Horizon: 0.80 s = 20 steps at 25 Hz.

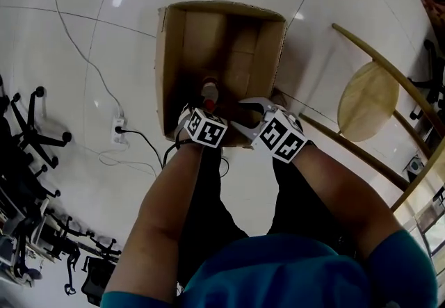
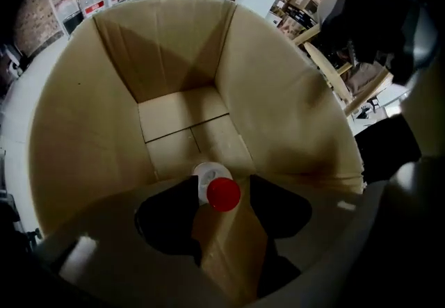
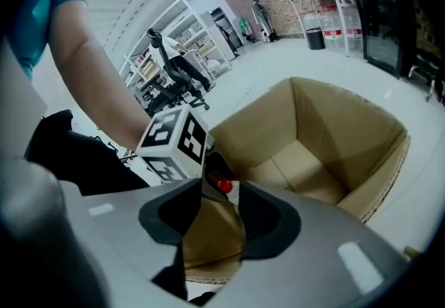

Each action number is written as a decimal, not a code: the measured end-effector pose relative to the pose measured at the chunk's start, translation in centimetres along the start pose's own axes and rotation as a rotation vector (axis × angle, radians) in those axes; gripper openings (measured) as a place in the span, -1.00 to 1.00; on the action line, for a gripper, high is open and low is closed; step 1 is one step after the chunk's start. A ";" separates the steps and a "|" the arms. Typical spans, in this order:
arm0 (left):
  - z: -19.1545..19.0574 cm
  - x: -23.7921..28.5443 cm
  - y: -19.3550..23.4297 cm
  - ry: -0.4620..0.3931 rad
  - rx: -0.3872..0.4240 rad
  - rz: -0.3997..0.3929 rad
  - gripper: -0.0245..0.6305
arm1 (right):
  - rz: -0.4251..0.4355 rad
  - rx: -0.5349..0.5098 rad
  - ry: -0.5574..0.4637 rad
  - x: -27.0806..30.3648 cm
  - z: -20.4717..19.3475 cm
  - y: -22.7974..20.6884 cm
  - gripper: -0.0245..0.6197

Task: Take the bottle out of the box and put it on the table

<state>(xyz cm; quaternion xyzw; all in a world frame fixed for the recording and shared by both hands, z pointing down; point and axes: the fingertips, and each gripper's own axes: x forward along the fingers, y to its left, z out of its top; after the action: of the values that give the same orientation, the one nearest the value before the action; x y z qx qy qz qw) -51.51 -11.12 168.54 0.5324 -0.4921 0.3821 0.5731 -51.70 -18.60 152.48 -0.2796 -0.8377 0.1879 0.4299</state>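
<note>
An open cardboard box (image 1: pixel 174 56) stands on the white floor below me. Inside it, close to the near wall, a clear bottle (image 1: pixel 209 93) with a red cap stands upright. My left gripper (image 1: pixel 207 108) reaches into the box over that wall. In the left gripper view the red cap (image 2: pixel 224 194) sits between the open jaws of the left gripper (image 2: pixel 222 181), with a gap on each side. My right gripper (image 1: pixel 245 113) hovers open at the box's near right corner. In the right gripper view the right gripper (image 3: pixel 221 192) straddles the cardboard edge (image 3: pixel 212 230), and the cap (image 3: pixel 224 186) shows beyond.
A wooden chair (image 1: pixel 368 101) stands just right of the box. A power strip (image 1: pixel 118 129) with a black cable lies on the floor to the left. Office chairs (image 1: pixel 28 133) crowd the far left. The person's legs are right behind the box.
</note>
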 end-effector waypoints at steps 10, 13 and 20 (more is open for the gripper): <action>-1.3 2.7 1.9 0.071 0.019 0.094 -0.33 | -0.008 0.027 -0.011 0.3 0.5 -1.2 -0.40; -1.6 2.7 1.9 0.083 0.072 0.113 -0.36 | 0.001 0.034 -0.016 0.6 0.4 -1.0 -0.40; -1.2 -0.3 1.2 0.081 0.040 0.121 -0.39 | 0.001 0.023 0.000 -0.9 0.8 0.0 -0.40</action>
<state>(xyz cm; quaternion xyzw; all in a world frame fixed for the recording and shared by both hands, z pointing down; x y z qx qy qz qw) -52.56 -9.75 168.55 0.4972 -0.4922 0.4467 0.5577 -51.94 -19.18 151.50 -0.2752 -0.8353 0.1976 0.4331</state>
